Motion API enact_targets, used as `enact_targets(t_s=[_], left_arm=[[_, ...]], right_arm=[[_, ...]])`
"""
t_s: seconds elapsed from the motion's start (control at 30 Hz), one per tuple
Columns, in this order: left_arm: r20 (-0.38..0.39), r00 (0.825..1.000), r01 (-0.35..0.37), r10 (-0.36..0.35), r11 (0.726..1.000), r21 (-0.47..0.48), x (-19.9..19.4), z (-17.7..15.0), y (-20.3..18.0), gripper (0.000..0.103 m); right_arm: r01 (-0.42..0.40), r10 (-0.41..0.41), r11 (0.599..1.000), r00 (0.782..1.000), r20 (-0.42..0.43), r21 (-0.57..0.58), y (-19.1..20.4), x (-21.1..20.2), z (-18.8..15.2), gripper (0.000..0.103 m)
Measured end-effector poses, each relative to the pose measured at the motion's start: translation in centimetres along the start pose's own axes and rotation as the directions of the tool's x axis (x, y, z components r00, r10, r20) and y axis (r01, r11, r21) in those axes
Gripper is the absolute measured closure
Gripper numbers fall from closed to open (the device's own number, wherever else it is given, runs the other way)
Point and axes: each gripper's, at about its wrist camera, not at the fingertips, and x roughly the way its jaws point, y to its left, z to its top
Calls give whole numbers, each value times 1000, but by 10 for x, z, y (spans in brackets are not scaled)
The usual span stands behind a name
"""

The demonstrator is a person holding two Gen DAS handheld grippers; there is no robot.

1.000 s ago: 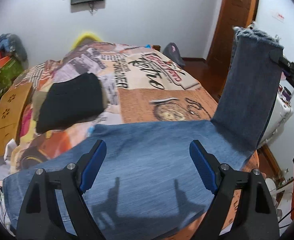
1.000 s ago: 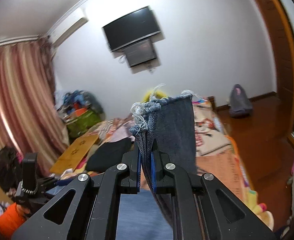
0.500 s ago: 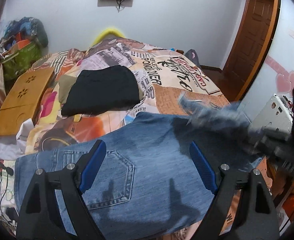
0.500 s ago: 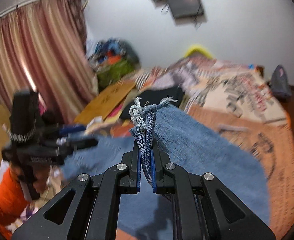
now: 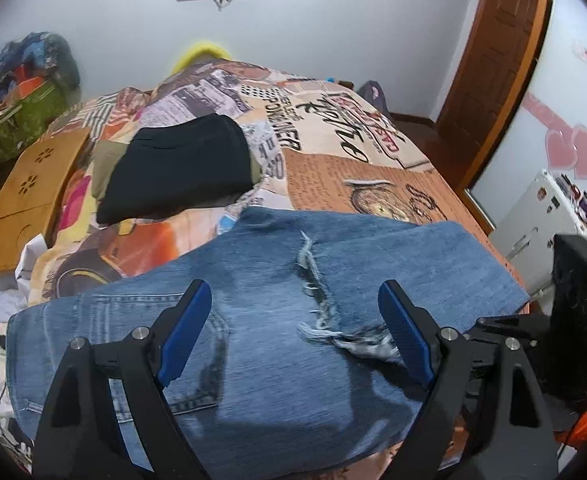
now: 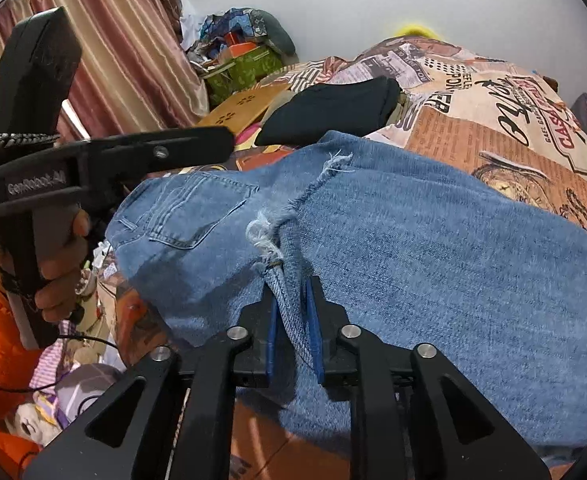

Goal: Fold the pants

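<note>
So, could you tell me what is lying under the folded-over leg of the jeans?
The folded leg lies on the jeans' seat, beside the back pocket. Beneath is the patterned bedspread; the covered part is hidden.

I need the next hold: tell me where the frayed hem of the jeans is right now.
The frayed hem lies folded over the jeans by the back pocket, its near end clamped in the right gripper.

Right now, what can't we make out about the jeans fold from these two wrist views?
- Jeans near edge: left wrist view, hidden behind the open left gripper and cut by the frame.
- Frayed hem inside the right gripper: right wrist view, its fingers cover the pinched part.
- Layers under the folded leg: hidden by the denim, both views.
</note>
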Motion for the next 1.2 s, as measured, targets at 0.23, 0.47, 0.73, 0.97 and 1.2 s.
enact_targets(t_s=[0.23, 0.47, 0.73, 0.97, 1.2], left_arm=[[-28, 999, 19, -17, 999, 50, 14, -1, -24, 17], [-93, 996, 13, -6, 997, 70, 43, -9, -39, 17], [-160, 987, -9, 21, 997, 75, 67, -34, -42, 16], [-156, 988, -11, 21, 998, 65, 66, -38, -41, 16], [-136, 989, -42, 54, 995, 85, 60, -40, -36, 14]], right_arm=[[79, -82, 996, 992, 93, 28, -15, -49, -4, 62], [325, -343, 938, 923, 176, 125, -59, -121, -36, 53], [411, -437, 878, 897, 62, 246, -97, -125, -82, 49], [402, -424, 874, 906, 22, 272, -111, -104, -81, 49], [435, -455, 846, 890, -7, 309, -125, -108, -84, 50]])
